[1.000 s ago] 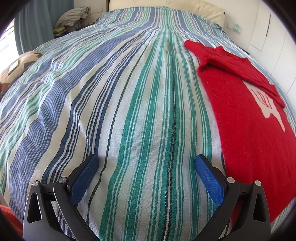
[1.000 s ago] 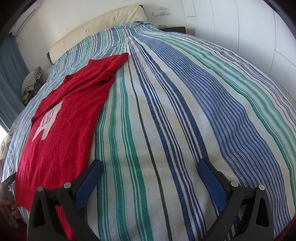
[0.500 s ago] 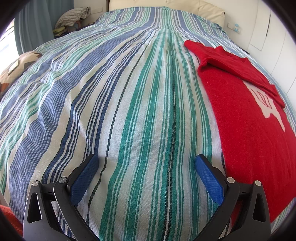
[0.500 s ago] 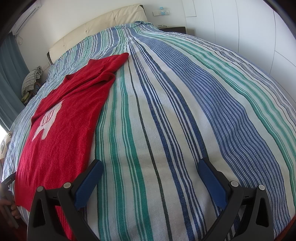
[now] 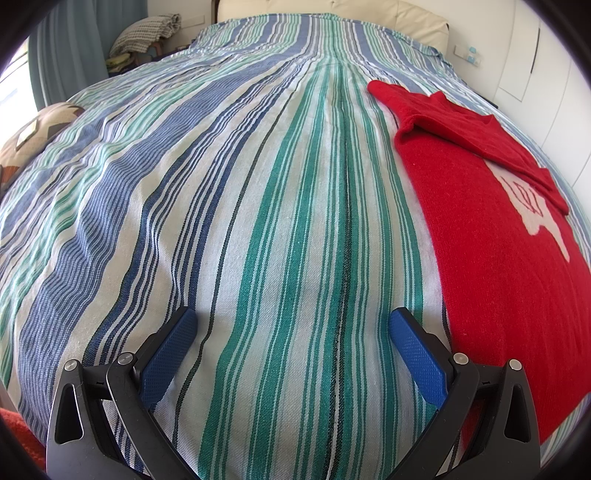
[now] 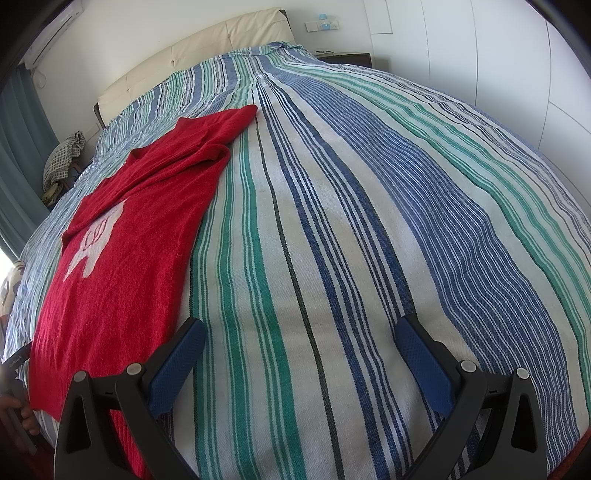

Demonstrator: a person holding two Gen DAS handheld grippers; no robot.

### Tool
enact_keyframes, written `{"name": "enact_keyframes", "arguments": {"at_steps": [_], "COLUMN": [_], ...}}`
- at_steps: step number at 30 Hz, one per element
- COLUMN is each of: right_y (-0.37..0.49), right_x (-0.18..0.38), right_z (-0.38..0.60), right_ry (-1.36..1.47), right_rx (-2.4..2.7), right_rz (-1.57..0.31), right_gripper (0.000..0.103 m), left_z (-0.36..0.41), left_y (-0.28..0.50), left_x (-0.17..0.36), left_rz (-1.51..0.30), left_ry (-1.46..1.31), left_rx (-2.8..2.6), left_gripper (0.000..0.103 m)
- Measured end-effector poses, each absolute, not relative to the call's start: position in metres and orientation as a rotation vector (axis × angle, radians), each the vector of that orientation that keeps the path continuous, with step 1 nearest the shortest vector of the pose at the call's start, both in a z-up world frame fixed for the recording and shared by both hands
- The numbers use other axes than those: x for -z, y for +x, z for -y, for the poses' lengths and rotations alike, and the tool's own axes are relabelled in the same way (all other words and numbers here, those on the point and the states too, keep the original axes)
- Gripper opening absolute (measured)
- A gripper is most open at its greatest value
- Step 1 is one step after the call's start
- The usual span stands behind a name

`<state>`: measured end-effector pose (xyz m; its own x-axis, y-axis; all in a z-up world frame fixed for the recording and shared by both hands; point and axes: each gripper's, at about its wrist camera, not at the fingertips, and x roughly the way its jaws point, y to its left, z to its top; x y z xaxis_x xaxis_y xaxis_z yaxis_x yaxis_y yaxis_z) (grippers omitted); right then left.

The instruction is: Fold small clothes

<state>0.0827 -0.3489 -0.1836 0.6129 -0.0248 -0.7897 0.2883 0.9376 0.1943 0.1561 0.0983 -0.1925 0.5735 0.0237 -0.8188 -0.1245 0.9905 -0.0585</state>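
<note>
A small red knitted sweater [image 5: 491, 229] with a white figure on its front lies flat on the striped bed cover, its sleeves folded in over the body. It fills the right side of the left wrist view and the left side of the right wrist view [image 6: 122, 251]. My left gripper [image 5: 293, 319] is open over bare striped cover, just left of the sweater's near hem. My right gripper [image 6: 301, 328] is open too, just right of that hem. Nothing is between the blue pads of either one.
The striped bed cover [image 5: 221, 206] spreads wide around the sweater. A cream headboard [image 6: 207, 48] and white wardrobe doors [image 6: 498, 66] bound the far side. A patterned cushion [image 5: 33, 136] lies at the left edge; a chair with folded cloth [image 5: 147, 33] stands by the curtain.
</note>
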Motion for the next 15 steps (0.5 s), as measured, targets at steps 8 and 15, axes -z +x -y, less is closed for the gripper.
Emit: {"name": "enact_keyframes", "arguments": {"at_steps": [8, 15], "right_y": [0.0826, 0.0826], "right_x": [0.1836, 0.1836], "right_z": [0.3488, 0.3483], "right_ry": [0.318, 0.316], "right_rx": [0.184, 0.185], "right_rz": [-0.896, -0.897], "right_gripper": [0.102, 0.102], "left_z": [-0.098, -0.0973], "left_y": [0.1559, 0.1559], "left_x": [0.1929, 0.1931], "left_rz": [-0.956, -0.955], "left_ry": [-0.114, -0.114], "left_rx": [-0.087, -0.087], "left_gripper": [0.103, 0.103]}}
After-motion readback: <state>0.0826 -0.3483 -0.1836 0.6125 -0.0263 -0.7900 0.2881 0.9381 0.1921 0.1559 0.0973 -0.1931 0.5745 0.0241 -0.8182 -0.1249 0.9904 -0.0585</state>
